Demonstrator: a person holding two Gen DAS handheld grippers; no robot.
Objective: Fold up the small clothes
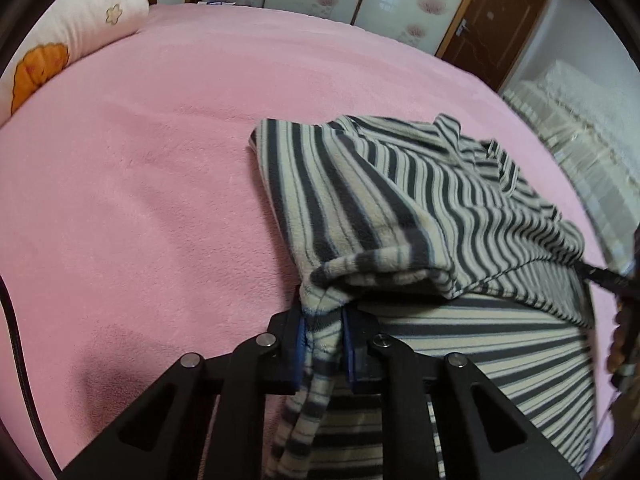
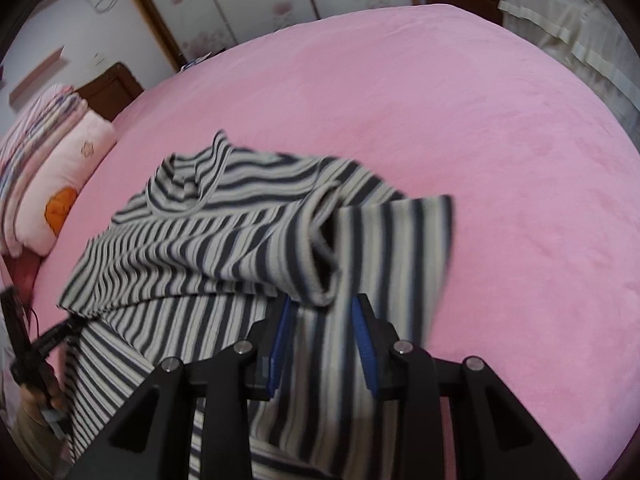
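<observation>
two tools pinch the striped top (image 1: pixel 400 200) at its near corners — held up to fold over. left tool (image 1: pixel 324 344) and right tool (image 2: pixel 322 336) each clamp cloth above the bed (image 1: pixel 160 160).

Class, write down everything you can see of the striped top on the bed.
The striped top is a soft, fleecy-looking garment in dark grey and cream stripes, with a stand-up collar at its far end. It lies on the pink blanket, partly folded: its near part is lifted and doubled over the rest, and one sleeve with an open cuff hangs over the fold. The left gripper pinches one near corner and the right gripper the other, cloth bunched between the jaws of each.
</observation>
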